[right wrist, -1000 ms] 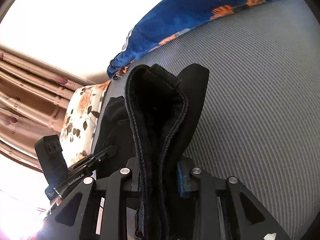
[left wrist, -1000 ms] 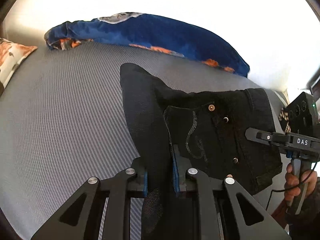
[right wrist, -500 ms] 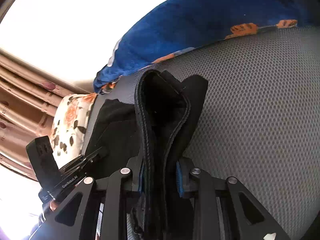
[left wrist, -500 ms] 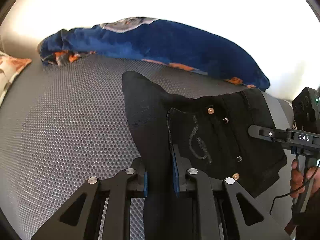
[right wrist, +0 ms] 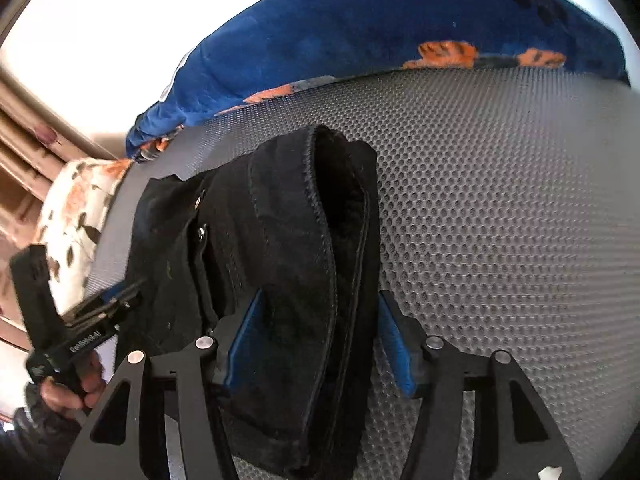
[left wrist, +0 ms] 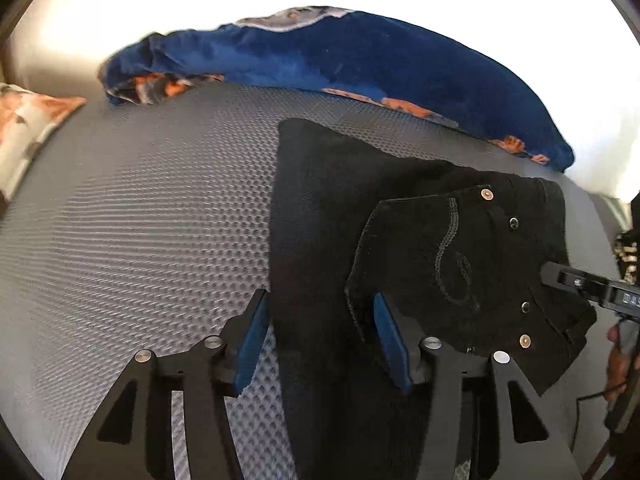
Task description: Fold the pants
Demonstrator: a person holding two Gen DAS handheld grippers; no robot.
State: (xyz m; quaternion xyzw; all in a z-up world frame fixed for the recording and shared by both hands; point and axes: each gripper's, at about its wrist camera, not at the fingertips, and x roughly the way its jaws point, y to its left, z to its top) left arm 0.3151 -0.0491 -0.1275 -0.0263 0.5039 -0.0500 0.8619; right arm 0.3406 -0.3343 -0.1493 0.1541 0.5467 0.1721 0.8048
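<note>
The black pants (left wrist: 420, 248) lie on the grey mesh mattress (left wrist: 140, 220), back pocket and rivets facing up. My left gripper (left wrist: 320, 316) is open, its blue pads wide apart on either side of the dark fabric edge. My right gripper (right wrist: 318, 320) is open too, its pads standing either side of the folded waistband (right wrist: 320, 240). The pants also show in the right wrist view (right wrist: 224, 248). Each gripper shows at the edge of the other's view: the right one (left wrist: 592, 288) and the left one (right wrist: 100, 316).
A blue blanket (left wrist: 360, 64) with orange print lies bunched along the far side of the mattress. A floral pillow (right wrist: 76, 216) sits at the left end, with curtains (right wrist: 24, 128) behind it.
Both grippers have opened and let go of the pants, which have come down to lie on the mattress. Both cameras are lower and closer to the surface.
</note>
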